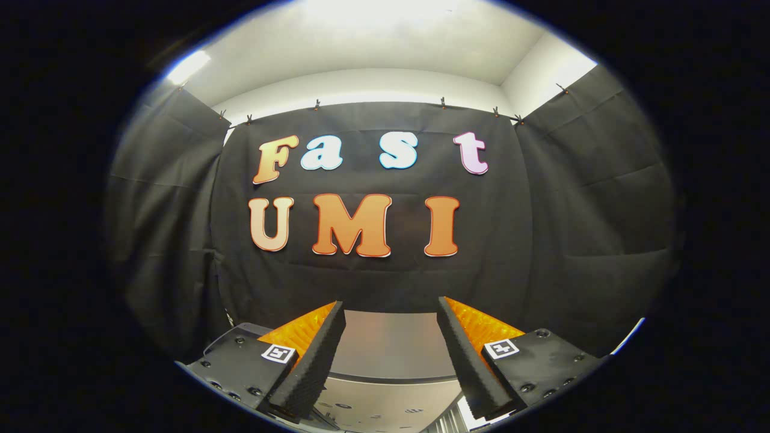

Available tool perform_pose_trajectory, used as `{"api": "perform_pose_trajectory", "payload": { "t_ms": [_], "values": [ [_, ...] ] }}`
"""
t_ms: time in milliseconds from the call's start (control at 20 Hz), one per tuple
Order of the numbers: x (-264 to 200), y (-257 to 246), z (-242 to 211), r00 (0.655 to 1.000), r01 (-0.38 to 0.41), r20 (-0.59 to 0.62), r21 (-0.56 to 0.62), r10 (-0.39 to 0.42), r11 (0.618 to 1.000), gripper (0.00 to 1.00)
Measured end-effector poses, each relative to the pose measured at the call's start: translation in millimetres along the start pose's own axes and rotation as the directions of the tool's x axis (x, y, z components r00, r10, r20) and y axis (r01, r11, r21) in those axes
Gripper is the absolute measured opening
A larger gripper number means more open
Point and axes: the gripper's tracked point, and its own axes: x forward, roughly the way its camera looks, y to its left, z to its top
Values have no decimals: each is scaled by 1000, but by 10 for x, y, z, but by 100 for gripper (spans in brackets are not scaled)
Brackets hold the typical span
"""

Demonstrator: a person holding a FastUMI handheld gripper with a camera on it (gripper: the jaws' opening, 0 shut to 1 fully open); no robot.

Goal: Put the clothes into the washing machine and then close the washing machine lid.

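My gripper (391, 310) is open, its two fingers spread wide with nothing between them. It is held high and points at the booth's black cloth wall. Below and between the fingers lies a grey flat surface (391, 343) with a curved edge, likely the washing machine's top or lid. Under that edge a paler panel (385, 406) with small dark marks is visible. No clothes can be seen ahead of the fingers.
Black cloth walls (180, 240) close off the booth on three sides. A white ceiling (373, 54) with bright lights runs above them. A pale striped part (448, 418) sits by the right finger's base.
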Motion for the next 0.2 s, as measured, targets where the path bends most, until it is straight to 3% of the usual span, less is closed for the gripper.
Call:
{"api": "perform_pose_trajectory", "payload": {
  "t_ms": [200],
  "values": [
    [-194,-243,-88,1000,31,1,10,-31,999,98]
  ]
}}
